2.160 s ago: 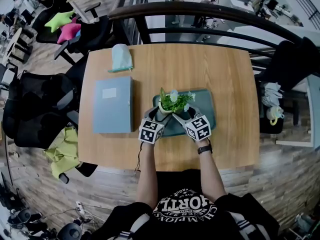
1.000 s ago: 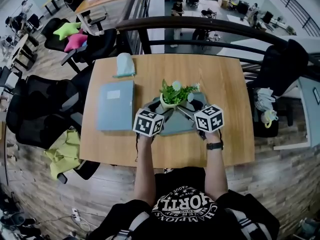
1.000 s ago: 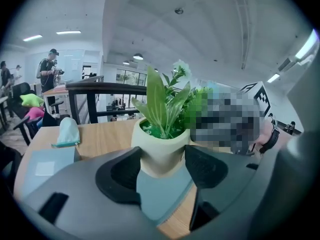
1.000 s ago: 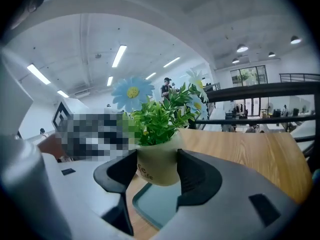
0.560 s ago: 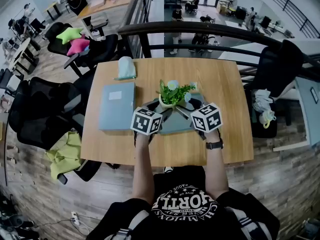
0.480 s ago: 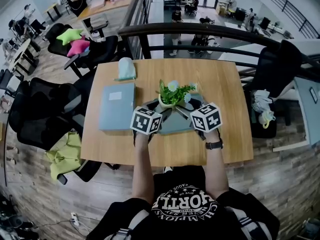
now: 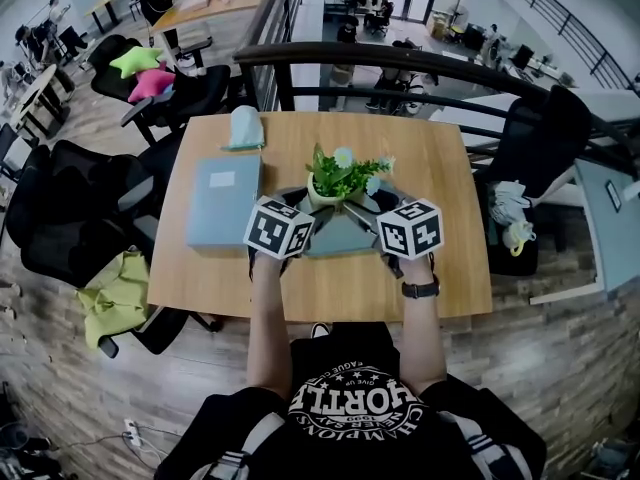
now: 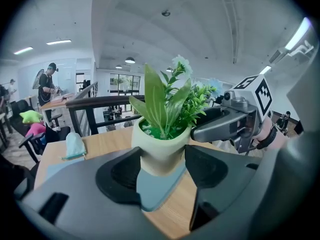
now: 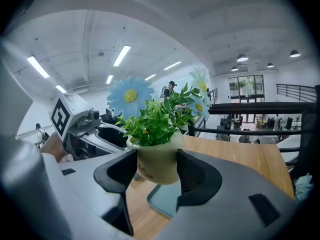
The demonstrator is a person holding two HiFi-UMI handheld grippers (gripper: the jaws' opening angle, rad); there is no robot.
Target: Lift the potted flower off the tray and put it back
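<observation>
Left gripper (image 8: 161,170): jaws set wide, pads pressed on the pot of the potted flower (image 7: 335,181). Right gripper (image 9: 156,171): the same, gripping from the opposite side. The potted flower is over the 12 o'clock edge of the tray (image 7: 335,240), apparently clear of it. The tray rests on the counter (image 7: 445,168), with a blue folder (image 7: 224,200) at its 9 o'clock.

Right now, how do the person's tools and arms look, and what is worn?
The left tool and right tool have grey bodies with black jaws. Each carries a white cube with black square markers. The person wears a black printed T-shirt and a dark watch on the right wrist.
</observation>
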